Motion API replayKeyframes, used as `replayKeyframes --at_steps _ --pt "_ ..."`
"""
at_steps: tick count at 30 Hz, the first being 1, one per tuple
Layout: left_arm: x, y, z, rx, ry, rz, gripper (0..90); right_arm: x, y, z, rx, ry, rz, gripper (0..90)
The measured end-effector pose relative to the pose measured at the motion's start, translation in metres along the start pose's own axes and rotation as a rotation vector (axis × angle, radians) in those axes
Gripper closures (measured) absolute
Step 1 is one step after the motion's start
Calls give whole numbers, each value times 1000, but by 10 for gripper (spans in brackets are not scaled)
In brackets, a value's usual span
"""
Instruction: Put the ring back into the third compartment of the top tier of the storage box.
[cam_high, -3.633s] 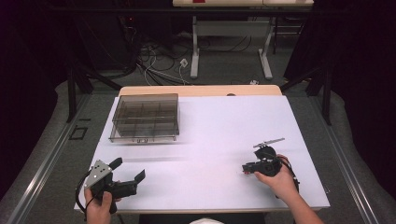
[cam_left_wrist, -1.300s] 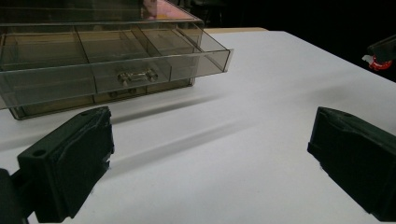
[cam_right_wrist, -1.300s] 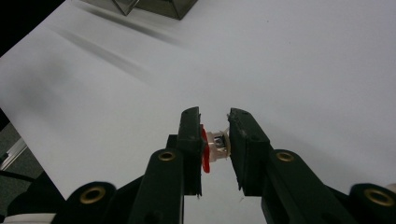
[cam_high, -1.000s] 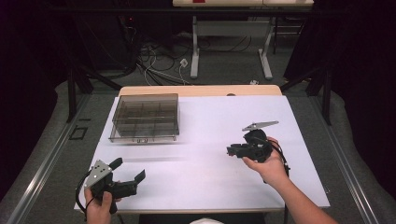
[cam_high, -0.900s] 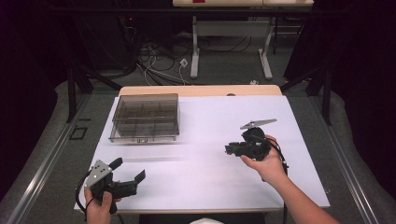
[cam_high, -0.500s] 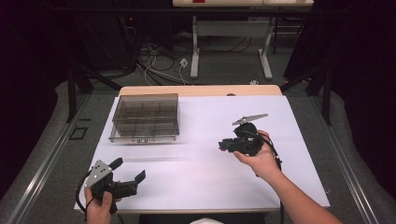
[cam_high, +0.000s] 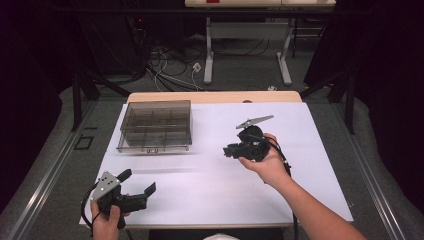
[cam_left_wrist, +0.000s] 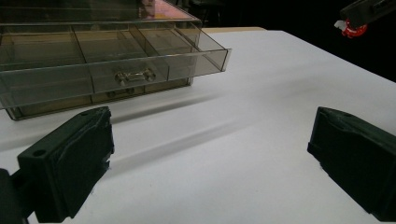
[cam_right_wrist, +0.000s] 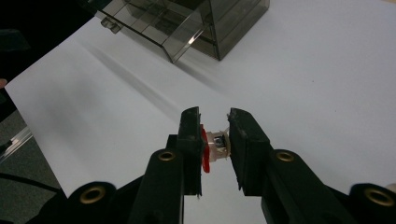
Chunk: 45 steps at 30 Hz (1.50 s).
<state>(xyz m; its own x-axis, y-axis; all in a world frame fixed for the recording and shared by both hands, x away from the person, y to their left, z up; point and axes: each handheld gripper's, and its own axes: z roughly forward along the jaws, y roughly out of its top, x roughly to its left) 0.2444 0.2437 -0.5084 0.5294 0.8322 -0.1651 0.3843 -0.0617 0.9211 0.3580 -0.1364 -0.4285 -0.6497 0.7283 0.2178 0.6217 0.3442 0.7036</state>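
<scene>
No readable writing. Right gripper clamped on small red-and-silver part; drawer box ahead. Left gripper wide open, empty; white table bare between.

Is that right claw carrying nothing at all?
No: in the right gripper view, the right claw is clamped on a small red and silvery part, its jaws pressing it from both sides.

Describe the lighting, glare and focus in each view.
High view: white table cover brightly lit, surroundings dark, detail soft. Left gripper view: the near jaws blur, the smoky plastic box sharper, with a pinkish glare on its lid. Right gripper view: the small red-and-white piece in the right gripper is blurred, with faint shadow streaks on the cover.
</scene>
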Motion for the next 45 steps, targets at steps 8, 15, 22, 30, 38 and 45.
replayKeyframes --at_steps 8,15,22,30,38,45 --pt "0 0 0 -1 0 0 2 8 13 7 6 8 -12 747" --pt "0 0 0 -1 -2 1 2 18 28 12 -1 21 -18 747" --pt "0 0 0 -1 -4 -1 2 25 38 17 5 24 -27 747" --pt "0 0 -1 -2 -7 -1 2 32 48 24 12 26 -41 747" --pt "0 0 -1 -3 -8 -2 2 36 57 32 16 20 -40 747" --pt "0 0 -1 -5 -10 -2 2 40 63 38 22 17 -44 747"
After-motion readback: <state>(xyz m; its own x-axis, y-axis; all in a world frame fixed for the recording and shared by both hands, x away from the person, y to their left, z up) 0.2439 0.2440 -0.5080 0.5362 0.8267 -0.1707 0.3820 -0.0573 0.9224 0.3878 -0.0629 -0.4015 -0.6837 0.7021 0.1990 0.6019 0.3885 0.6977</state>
